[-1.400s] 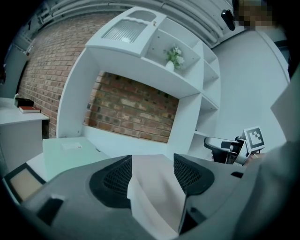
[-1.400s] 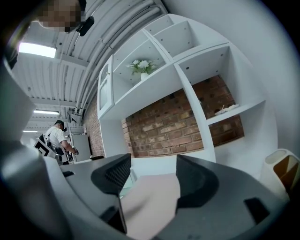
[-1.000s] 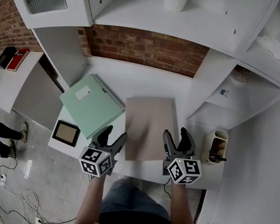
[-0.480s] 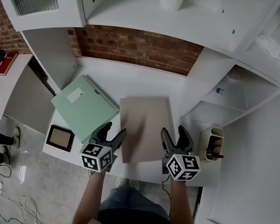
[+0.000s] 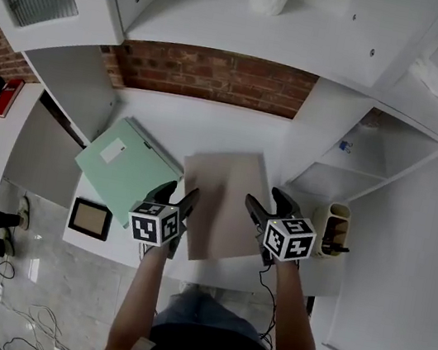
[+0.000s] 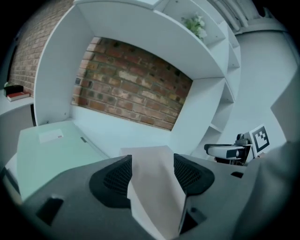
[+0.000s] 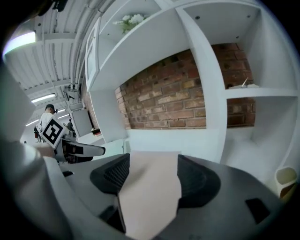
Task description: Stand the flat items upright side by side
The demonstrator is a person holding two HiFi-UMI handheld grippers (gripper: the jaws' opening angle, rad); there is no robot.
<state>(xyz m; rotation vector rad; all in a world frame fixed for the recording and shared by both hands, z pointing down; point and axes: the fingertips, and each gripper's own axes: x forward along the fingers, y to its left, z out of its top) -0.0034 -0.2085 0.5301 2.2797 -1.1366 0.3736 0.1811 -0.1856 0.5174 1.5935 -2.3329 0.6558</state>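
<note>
The beige folder [image 5: 219, 195] is lying flat on the white table [image 5: 211, 127], in front of the brick back wall, and both hand-held grippers are hovering at its near end. The left hand-held gripper [image 5: 179, 198] is sitting over the folder's left edge and the right hand-held gripper [image 5: 268, 206] over its right edge, each pointing forward and somewhat down. In the left gripper view the left hand-held gripper [image 6: 152, 161] is standing with its jaws wide apart, the beige folder [image 6: 154, 187] filling the gap between them without being pinched. In the right gripper view the right hand-held gripper [image 7: 152, 161] is likewise standing spread, its jaws having just been opening, with the beige folder [image 7: 150, 192] showing between the pads and not clamped. Two flat items are lying on the table: the beige one and a green folder [image 5: 123, 174], which is resting just to its left, turned at an angle and touching or nearly touching it. One small dark picture frame [image 5: 90, 218] is lying near the table's front left corner, and one cream pen holder [image 5: 334, 228] is standing to the right of the right hand-held gripper.
</note>
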